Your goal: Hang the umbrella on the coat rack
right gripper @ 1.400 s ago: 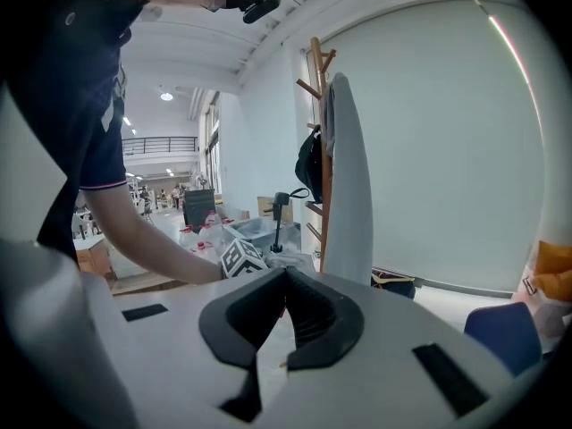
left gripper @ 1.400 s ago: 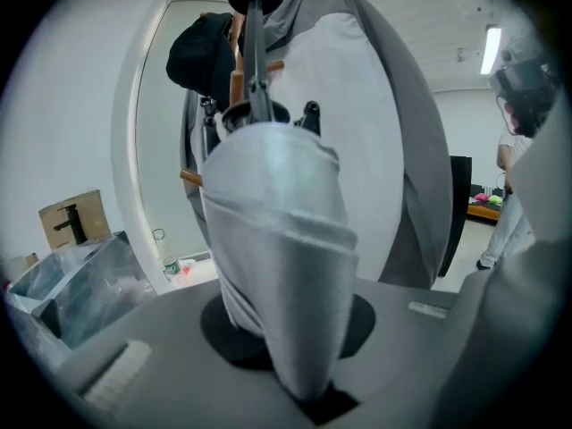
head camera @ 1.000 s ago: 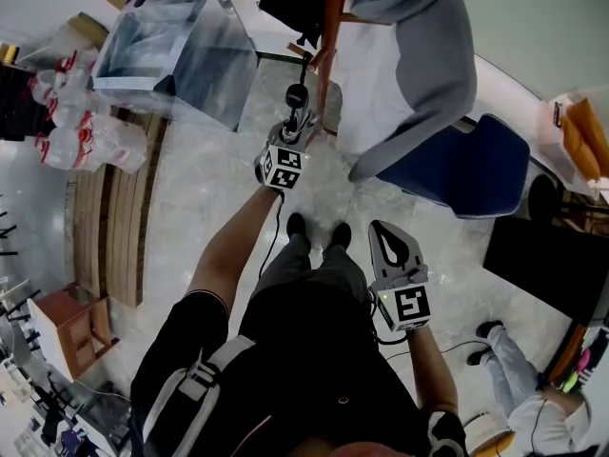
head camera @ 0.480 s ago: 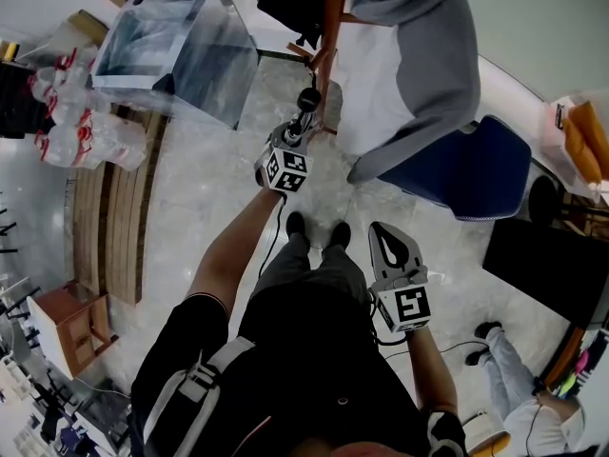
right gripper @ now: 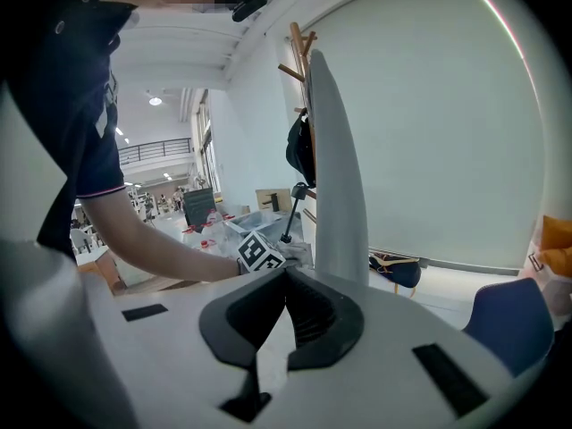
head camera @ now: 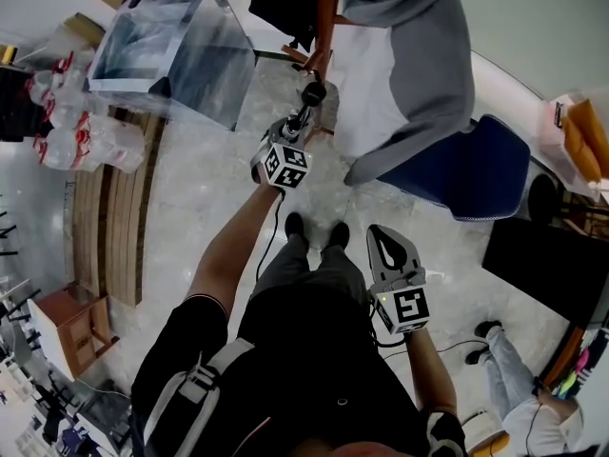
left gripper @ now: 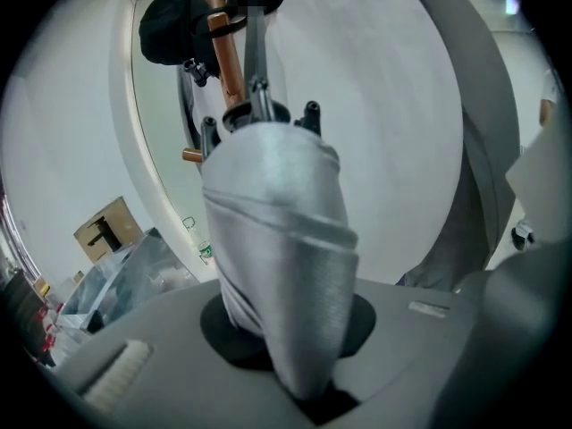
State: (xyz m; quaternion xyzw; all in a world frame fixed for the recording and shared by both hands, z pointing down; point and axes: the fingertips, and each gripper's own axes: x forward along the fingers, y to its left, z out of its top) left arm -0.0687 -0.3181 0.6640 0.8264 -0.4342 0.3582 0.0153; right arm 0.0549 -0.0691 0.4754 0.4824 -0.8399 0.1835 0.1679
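- While the person faces the coat rack (head camera: 326, 12), the left hand-held gripper (head camera: 293, 133) is clamped on the folded grey umbrella (left gripper: 286, 257), held near the rack's wooden pole.
- The umbrella's black end points at the rack and sits close beside the pole, not yet on a peg.
- The right hand-held gripper (head camera: 383, 234), well back from the rack, has its jaws pressed together on nothing.
- A grey coat (head camera: 419, 55) hangs on the rack.

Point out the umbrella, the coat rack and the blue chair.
umbrella (left gripper: 281, 239), left gripper view, folded grey canopy.
coat rack (left gripper: 223, 50), left gripper view, wooden pole.
blue chair (head camera: 466, 174), head view, seat.
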